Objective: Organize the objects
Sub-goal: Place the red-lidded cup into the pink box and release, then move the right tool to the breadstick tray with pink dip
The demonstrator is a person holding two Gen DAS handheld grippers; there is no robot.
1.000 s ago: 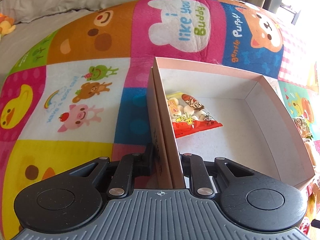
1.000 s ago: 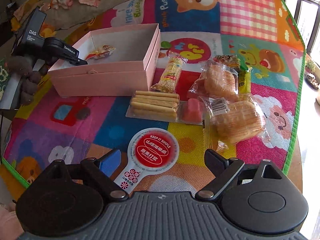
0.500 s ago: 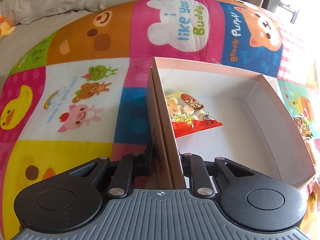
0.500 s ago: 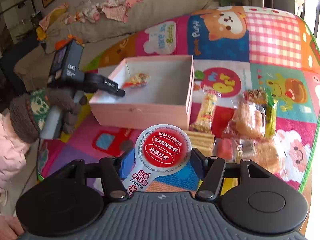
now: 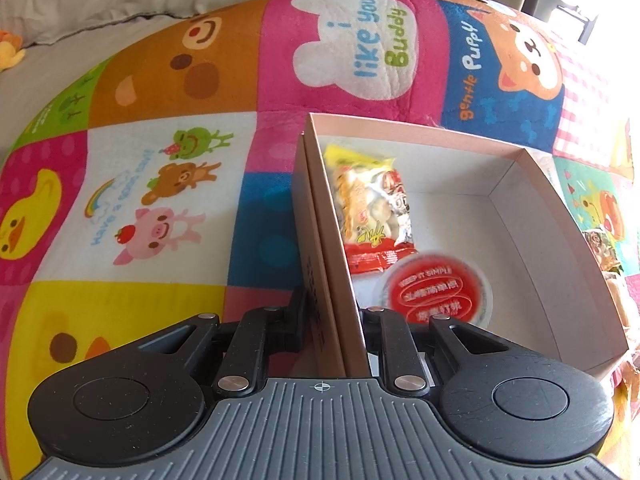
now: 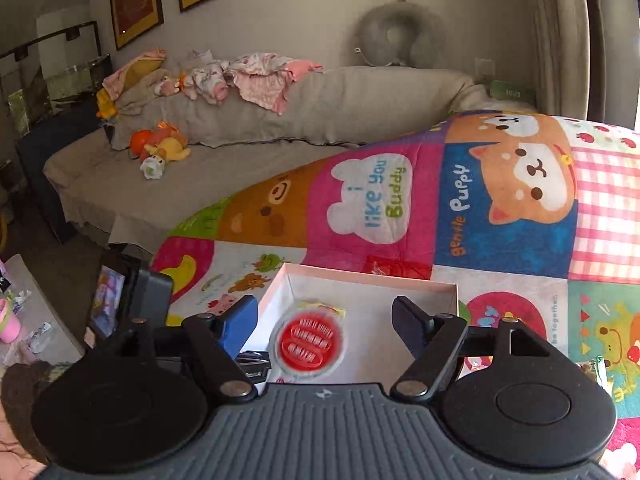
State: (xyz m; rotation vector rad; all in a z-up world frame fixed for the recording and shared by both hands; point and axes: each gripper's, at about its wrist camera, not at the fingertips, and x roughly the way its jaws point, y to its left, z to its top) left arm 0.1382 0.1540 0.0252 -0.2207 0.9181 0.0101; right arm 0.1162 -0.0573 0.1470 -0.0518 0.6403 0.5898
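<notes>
Behind box (image 6: 360, 280): couch (image 6: 248, 152) w/ clothes (image 6: 256, 76)

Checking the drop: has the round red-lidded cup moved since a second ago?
Yes. The red-lidded cup now lies inside the pink box, beside the snack packet; earlier it was absent.

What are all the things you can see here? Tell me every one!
pink box: one, pink outside, pale inside, open, on the mat.
snack packet: one, yellow, white and red, inside the box by its left wall.
round red-lidded cup: one, red and white, blurred, in the box; whether it has landed is unclear.
cartoon mat: one, many colours, under the box.
sofa: one, grey-beige, behind, with clothes and soft toys.
left gripper: fingers shut on the box's wall.
right gripper: fingers opening above the box, touching nothing.
</notes>
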